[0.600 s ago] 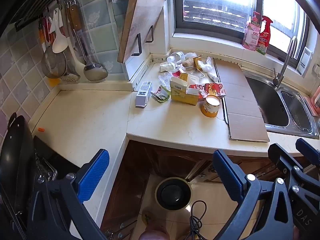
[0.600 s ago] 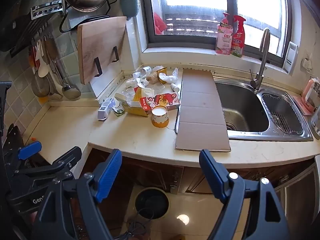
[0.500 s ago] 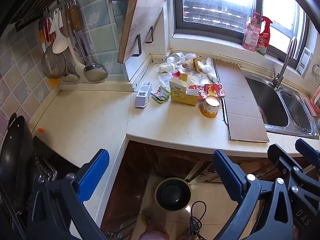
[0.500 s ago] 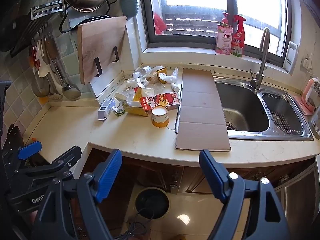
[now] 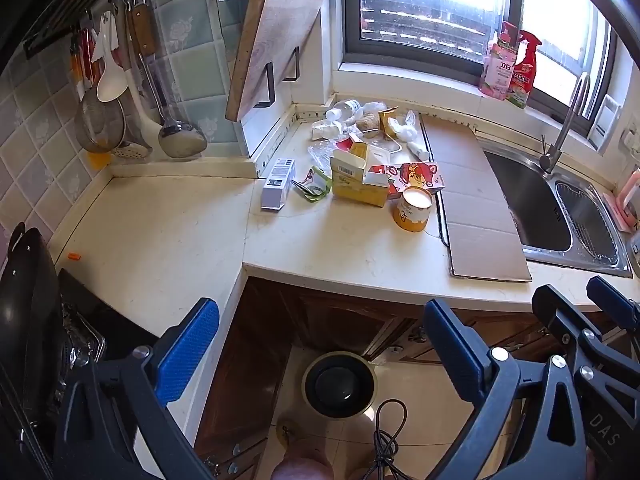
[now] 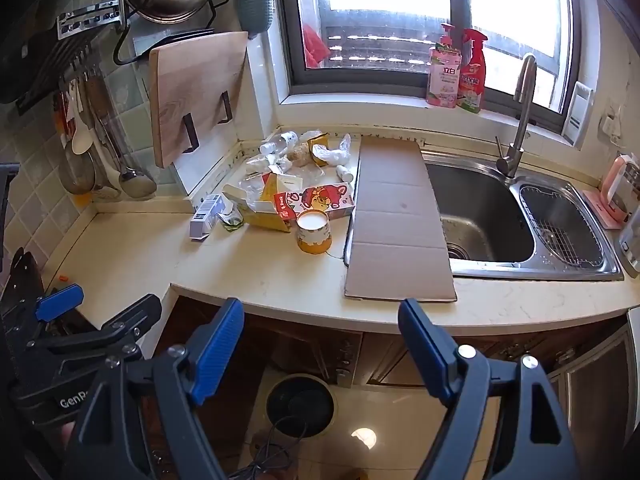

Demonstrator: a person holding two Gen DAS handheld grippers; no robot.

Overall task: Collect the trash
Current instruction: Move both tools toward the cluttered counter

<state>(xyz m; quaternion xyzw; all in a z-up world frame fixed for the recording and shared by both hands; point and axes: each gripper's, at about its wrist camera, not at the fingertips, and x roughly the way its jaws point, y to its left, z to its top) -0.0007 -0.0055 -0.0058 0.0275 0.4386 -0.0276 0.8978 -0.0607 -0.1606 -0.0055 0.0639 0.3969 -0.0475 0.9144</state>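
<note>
A heap of trash lies on the counter's back corner: a yellow paper cup (image 5: pixel 413 210) (image 6: pixel 314 232), a red cartoon carton (image 5: pixel 412 176) (image 6: pixel 316 200), a yellow box (image 5: pixel 360 184), a white-blue box (image 5: pixel 277 184) (image 6: pixel 205 216), a plastic bottle (image 5: pixel 342 110) and wrappers. A flat cardboard sheet (image 5: pixel 476 208) (image 6: pixel 396 224) lies beside it. A round black bin (image 5: pixel 339 384) (image 6: pixel 300 400) stands on the floor below. My left gripper (image 5: pixel 320 344) and right gripper (image 6: pixel 322 332) are open and empty, held off the counter's front edge above the floor.
A steel sink (image 6: pixel 484 216) with tap is on the right. A cutting board (image 5: pixel 272 40) and hanging utensils (image 5: pixel 140 92) are on the wall. A black wok (image 5: pixel 28 304) sits at left. Bottles (image 6: pixel 456 72) stand on the sill. A cable (image 5: pixel 386 440) lies on the floor.
</note>
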